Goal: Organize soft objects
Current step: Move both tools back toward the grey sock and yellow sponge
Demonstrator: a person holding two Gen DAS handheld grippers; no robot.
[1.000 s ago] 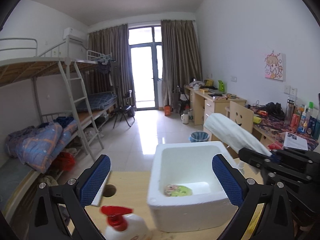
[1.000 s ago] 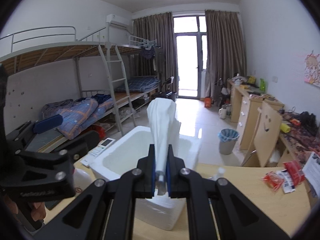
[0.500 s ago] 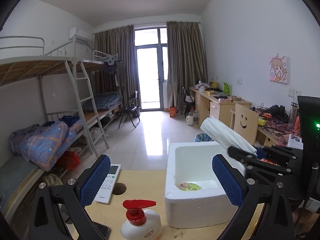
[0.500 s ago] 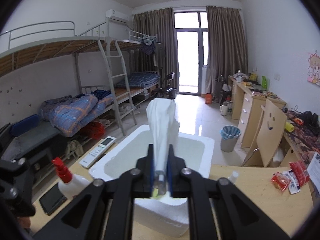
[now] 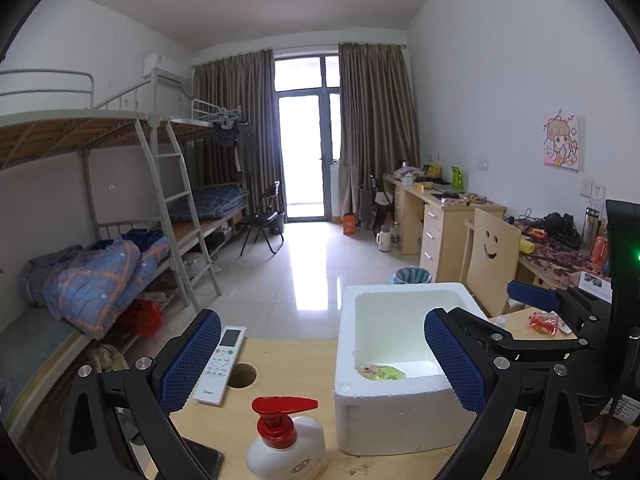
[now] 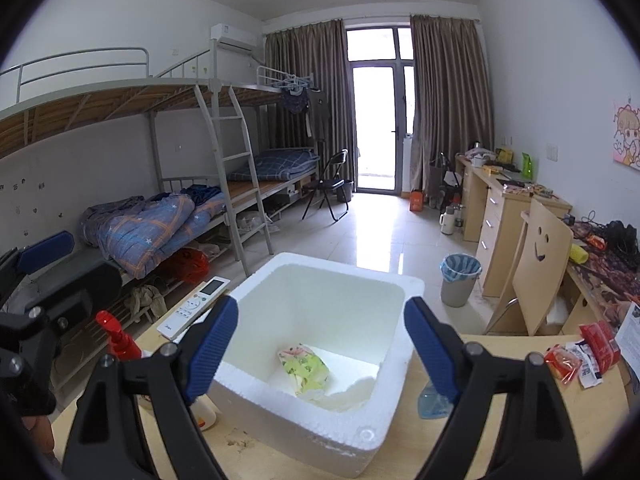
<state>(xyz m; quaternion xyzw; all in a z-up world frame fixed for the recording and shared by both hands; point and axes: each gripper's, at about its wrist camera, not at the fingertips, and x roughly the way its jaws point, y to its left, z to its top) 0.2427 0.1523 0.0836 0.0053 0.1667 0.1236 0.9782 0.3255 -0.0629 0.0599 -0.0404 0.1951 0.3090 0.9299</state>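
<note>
While the right hand-held gripper (image 6: 320, 344) hung over the white foam box (image 6: 304, 432), its jaws had just been opening and stood wide apart with nothing between them. A white cloth (image 6: 352, 394) lay crumpled on the box floor at about 4 o'clock from a flowered green-and-pink soft pack (image 6: 305, 368), touching it. The left hand-held gripper (image 5: 322, 360) stood equally wide and empty, near the box's 9 o'clock side. Judged from this: two soft items stowed; red snack packets (image 6: 580, 354) at 3 o'clock on the surface perhaps remained, though whether they counted was unclear. A white remote (image 5: 220, 360) at 10 o'clock bore a small logo, unreadable. The pump bottle (image 5: 286, 446) carried a round emblem, its lettering too small to read.
</note>
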